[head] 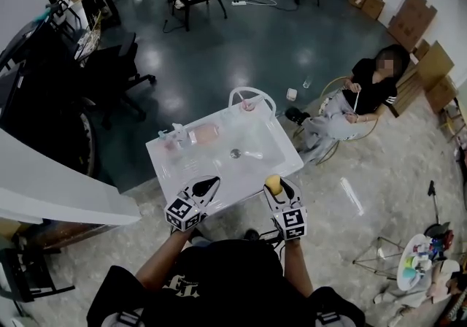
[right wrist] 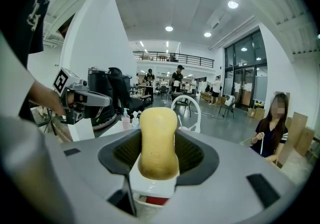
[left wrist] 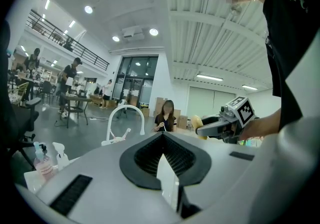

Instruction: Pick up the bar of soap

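The right gripper (head: 281,188) clamps the soap (right wrist: 158,140) upright between its 2 jaws, raised over the table's (head: 226,172) near edge, so the pickup looks done. The left gripper (head: 208,185) is closed, empty and parked alongside, likely unneeded.

White sink unit (head: 174,172) in an open workshop hall.
Its arched white faucet (head: 252,89) stands at the unit's 1 o'clock corner, and small spray bottles (head: 175,135) sit on the rim at 10 o'clock. From the unit, a seated person (head: 365,95) in black is at 2 o'clock, with cardboard boxes (head: 416,19) farther off against the wall. A black office chair (head: 120,70) stands at 10 o'clock.
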Tool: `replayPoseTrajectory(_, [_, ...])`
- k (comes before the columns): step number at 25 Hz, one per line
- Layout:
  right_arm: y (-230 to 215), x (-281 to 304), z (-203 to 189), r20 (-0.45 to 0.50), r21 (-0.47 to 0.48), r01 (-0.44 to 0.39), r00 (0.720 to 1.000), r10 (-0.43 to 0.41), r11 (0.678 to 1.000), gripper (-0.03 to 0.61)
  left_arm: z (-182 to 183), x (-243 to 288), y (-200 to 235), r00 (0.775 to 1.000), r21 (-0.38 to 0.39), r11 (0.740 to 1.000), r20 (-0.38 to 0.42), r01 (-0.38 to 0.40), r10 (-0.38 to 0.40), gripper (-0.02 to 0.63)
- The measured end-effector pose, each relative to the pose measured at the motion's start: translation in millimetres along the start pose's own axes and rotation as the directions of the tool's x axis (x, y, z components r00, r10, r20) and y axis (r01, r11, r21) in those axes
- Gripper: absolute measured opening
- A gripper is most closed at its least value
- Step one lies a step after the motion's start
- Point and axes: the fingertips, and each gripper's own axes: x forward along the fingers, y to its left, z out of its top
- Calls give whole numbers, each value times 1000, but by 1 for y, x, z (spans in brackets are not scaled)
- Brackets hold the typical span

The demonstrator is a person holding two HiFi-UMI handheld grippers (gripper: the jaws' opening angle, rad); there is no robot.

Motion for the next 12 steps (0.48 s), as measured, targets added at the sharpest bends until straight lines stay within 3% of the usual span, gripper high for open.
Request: replayPoseTrajectory(12, [12, 7, 1, -10, -10, -20, 1000, 20, 1000, 199, 1, -12, 8, 1000, -1, 1000, 3, -19, 19, 9])
